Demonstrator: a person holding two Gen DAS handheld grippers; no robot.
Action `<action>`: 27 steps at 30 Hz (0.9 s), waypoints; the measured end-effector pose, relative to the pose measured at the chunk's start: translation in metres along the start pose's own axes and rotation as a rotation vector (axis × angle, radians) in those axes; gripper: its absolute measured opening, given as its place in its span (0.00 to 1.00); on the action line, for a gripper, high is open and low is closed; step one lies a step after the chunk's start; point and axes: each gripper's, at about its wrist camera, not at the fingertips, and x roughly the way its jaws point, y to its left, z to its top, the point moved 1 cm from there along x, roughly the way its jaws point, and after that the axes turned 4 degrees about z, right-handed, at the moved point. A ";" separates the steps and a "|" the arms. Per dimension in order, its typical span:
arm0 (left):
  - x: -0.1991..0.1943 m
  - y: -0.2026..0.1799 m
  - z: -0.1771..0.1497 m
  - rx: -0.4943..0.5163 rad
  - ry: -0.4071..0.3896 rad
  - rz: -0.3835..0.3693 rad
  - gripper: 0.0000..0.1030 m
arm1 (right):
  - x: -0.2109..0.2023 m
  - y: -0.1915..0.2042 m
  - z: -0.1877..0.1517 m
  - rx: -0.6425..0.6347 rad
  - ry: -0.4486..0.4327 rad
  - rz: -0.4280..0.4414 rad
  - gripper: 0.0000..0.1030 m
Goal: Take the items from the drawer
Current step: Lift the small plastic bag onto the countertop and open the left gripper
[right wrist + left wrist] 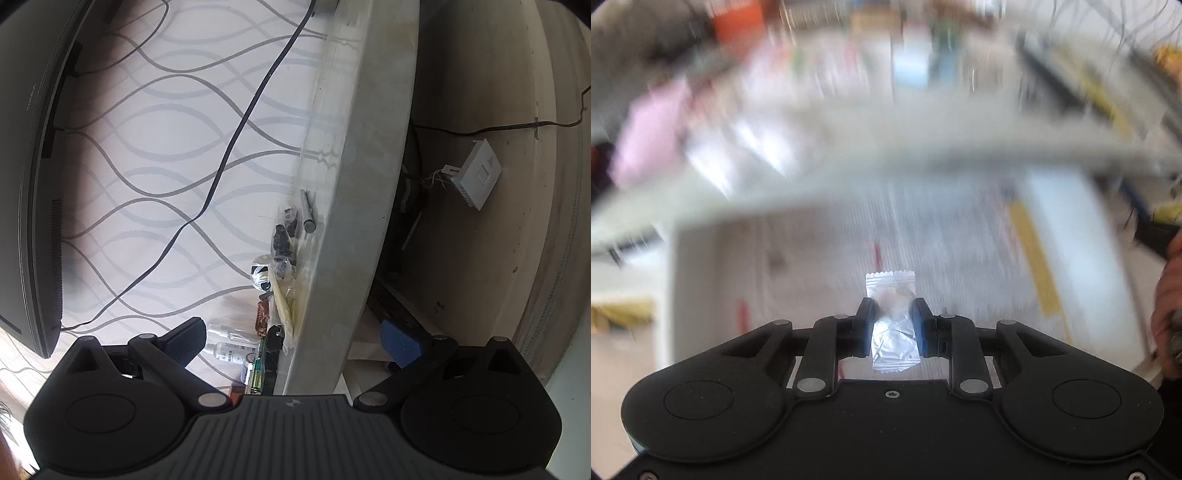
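Observation:
In the left wrist view my left gripper (pixel 893 320) is shut on a small clear and silver sachet (pixel 891 288), which sticks out above the blue pads. Below it lies the open drawer (pixel 1071 236), blurred, with a white lining and a yellow strip along its right side. In the right wrist view my right gripper (pixel 293 341) is open, its blue pads wide apart with nothing held. It is rolled on its side, and the grey edge of the tabletop (pixel 347 184) runs between its fingers without touching them.
A hand (pixel 1169 306) shows at the right edge of the left view. Blurred items crowd the tabletop (pixel 849 122) above the drawer. In the right view small bottles (pixel 231 345), bagged parts (pixel 284 240), a black cable (pixel 236 140) and a monitor (pixel 29 184) stand by the patterned wall.

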 end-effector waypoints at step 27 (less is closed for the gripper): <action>-0.026 -0.019 0.039 0.057 -0.179 -0.244 0.26 | -0.003 0.001 0.001 -0.019 -0.005 -0.001 1.00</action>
